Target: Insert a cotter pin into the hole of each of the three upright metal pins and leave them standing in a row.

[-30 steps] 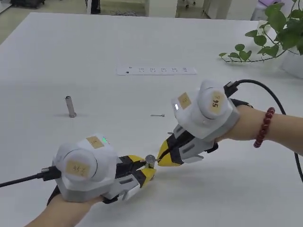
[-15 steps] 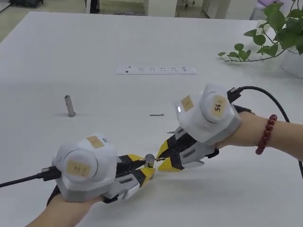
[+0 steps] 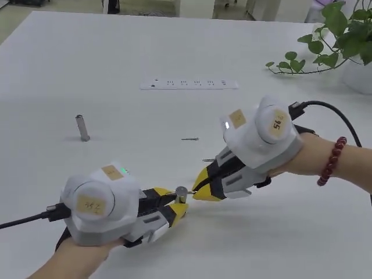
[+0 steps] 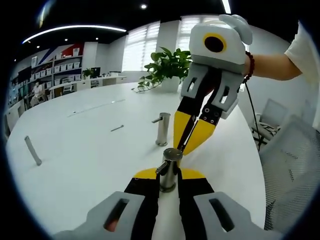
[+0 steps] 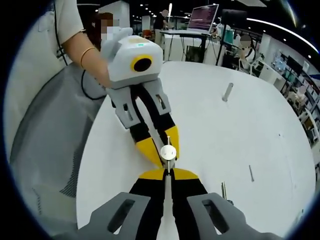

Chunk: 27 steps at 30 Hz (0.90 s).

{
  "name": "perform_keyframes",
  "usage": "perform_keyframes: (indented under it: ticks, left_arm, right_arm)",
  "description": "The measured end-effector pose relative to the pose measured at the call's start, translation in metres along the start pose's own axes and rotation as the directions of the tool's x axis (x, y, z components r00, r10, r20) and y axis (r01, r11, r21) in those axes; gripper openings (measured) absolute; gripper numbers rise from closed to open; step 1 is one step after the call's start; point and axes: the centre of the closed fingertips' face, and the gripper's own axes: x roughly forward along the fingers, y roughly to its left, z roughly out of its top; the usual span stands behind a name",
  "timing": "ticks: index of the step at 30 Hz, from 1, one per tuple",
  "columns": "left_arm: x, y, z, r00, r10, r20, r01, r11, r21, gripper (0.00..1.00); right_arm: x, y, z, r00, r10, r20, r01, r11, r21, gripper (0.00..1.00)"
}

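We are in an open-plan office. We work at a broad white table (image 3: 116, 52) that carries a white power strip (image 3: 189, 84) and a leafy potted plant (image 3: 343, 35), and a grey mesh office chair (image 4: 290, 160) stands just beside its edge. Beyond the table we see wall shelves (image 4: 60, 66) lined with pale boxes or files, tall bright windows (image 4: 142, 45) and a long ceiling strip light (image 4: 75, 27). In the right gripper view we also make out a lit monitor (image 5: 204, 17) full of text and a person (image 5: 243, 57) seated among further desks.
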Motion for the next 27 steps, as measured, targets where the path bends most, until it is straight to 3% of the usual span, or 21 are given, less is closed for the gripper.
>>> perform_keyframes:
  ticks: [10,19,27]
  left_arm:
    - [0.0008,0.0006,-0.0021,1.0000,0.003,-0.002,-0.003,1.000,-0.017,0.12]
    - [0.0018,-0.0002,-0.0023,0.9999,0.004,-0.015,-0.004,1.000,0.002,0.12]
    - [0.0022,0.0015,-0.0030,0.9992,0.016,-0.036,-0.015,1.000,0.026,0.15]
  right_arm:
    - [0.0042,-0.0003,0.0050,1.0000,-0.002,0.006,0.002,1.000,0.001,0.05]
    - [0.0059,-0.0004,0.0029,1.0000,-0.001,-0.006,0.001,1.000,0.014,0.05]
    - [0.0090,0.0046,-0.0032,0.9998,0.006,-0.018,-0.005,0.999,0.054,0.15]
